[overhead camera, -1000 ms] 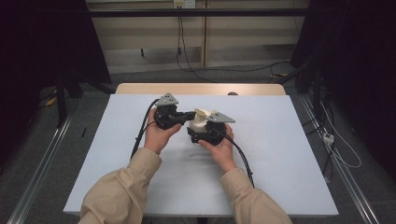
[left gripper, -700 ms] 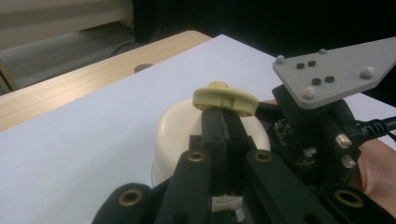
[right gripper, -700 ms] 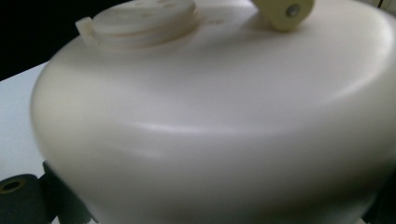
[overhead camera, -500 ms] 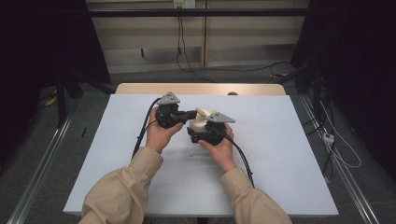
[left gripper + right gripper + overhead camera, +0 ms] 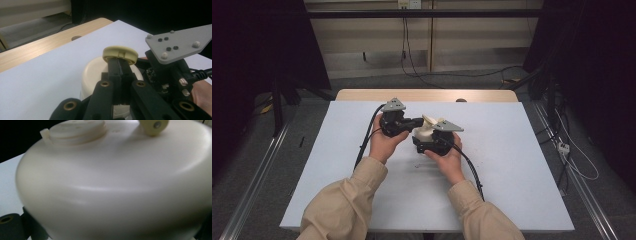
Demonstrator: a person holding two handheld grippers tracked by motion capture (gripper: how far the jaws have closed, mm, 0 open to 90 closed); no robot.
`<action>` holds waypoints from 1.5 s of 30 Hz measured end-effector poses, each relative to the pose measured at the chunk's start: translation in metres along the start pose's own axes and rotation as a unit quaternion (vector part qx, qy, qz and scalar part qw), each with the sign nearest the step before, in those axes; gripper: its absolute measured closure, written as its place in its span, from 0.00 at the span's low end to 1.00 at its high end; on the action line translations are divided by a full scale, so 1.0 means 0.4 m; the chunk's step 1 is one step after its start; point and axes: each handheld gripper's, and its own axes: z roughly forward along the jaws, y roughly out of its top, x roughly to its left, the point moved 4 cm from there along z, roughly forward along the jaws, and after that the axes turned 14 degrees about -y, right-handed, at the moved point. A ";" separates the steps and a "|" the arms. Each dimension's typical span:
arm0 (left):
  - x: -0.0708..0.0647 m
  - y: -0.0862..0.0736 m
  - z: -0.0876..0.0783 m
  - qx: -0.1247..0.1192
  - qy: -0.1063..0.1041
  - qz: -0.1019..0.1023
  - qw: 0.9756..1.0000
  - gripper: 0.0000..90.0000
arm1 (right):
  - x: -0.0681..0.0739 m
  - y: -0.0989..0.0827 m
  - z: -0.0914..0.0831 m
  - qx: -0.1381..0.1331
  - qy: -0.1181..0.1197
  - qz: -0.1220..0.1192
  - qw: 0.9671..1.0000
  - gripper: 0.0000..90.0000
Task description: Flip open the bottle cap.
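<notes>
**Cream vessel held between two grippers, mid-bench**

Left gripper [image 5: 416, 121]: black, hand-held, with a grey three-cornered plate on top. Its jaws are closed together, tips pressed on the rim of a small yellowish round cap [image 5: 120, 53]. In the left gripper view the two jaws run side by side with no gap and meet the cap's edge from below. The gripper points across toward the person's right.

Right gripper [image 5: 428, 140]: black, same make, grey plate on top, cable trailing back along the sleeve. It sits hard against the cream vessel [image 5: 426, 131]. Whether its jaws clamp the vessel or merely lie beside it I cannot tell; in the right gripper view the vessel's rounded wall is close and blurred, with a dark jaw part at the lower left corner.

Cream vessel: domed, smooth, off-white plastic, a ribbed round fitting [image 5: 76, 131] on its upper surface. It lies between the two grippers, near the middle of the bench, slightly toward the far edge.

Bench [image 5: 512, 165]: white top, with a strip of pale wood [image 5: 362, 95] along the far side.

Surroundings: grey floor, loose cables, dark curtains either side.
</notes>
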 end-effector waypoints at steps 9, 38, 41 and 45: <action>0.005 -0.002 0.005 0.001 0.002 -0.003 1.000 1.00 | 0.000 0.000 0.000 0.000 0.000 -0.001 1.000 0.05; -0.004 0.025 0.026 -0.002 -0.003 0.001 1.000 1.00 | 0.000 -0.001 0.000 0.002 -0.001 -0.004 1.000 0.05; -0.006 0.027 0.028 -0.001 -0.004 0.001 1.000 1.00 | 0.000 -0.001 0.000 0.002 -0.001 -0.004 1.000 0.05; -0.004 0.026 0.030 0.000 -0.004 0.000 1.000 1.00 | 0.000 -0.001 0.000 0.002 -0.001 -0.004 1.000 0.05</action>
